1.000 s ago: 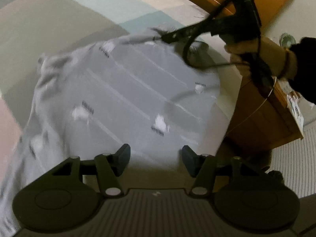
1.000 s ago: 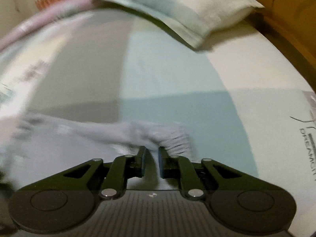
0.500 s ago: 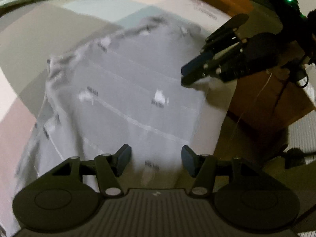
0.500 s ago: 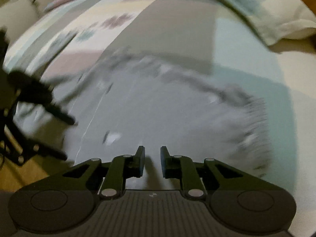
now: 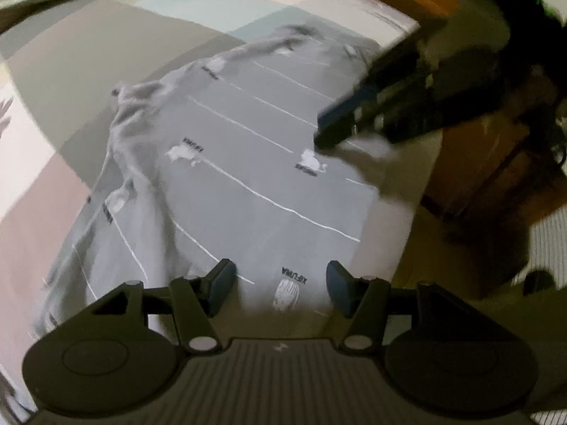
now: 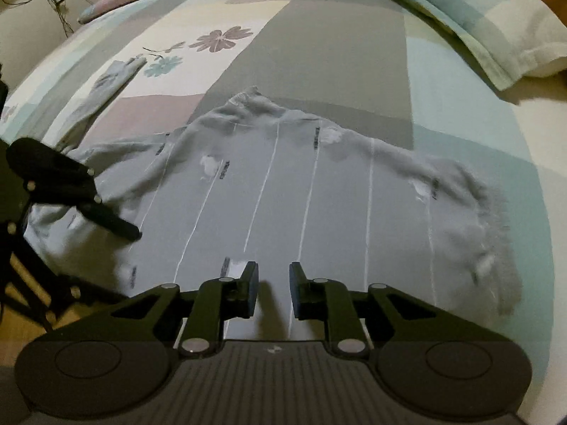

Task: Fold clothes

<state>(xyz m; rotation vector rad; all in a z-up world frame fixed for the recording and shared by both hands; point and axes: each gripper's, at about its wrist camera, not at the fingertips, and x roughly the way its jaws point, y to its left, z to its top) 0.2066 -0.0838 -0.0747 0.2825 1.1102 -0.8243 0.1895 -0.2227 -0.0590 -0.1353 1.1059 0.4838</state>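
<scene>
The bed point(image 6: 336, 71), covered in a patchwork sheet of grey, teal, cream and pink blocks with a flower print, carries everything here; a pale green-and-cream pillow point(image 6: 496, 24) lies at its far right corner. Spread across the sheet near the bed's edge is the grey garment with thin white stripes and small printed motifs point(image 6: 283, 191), mostly flat in the middle but bunched along its far edge and rumpled at the right end. It looks like thin, soft knit: light, limp, likely to sag and drag rather than hold a crease, so it is best pinched at a hem or corner, both layers together. The left hand-held gripper point(image 5: 278, 285) hangs over the near hem with its jaws wide apart, holding nothing. The right hand-held gripper point(image 6: 272, 292) hovers over the striped middle, jaws parted by a narrow gap, also empty.
</scene>
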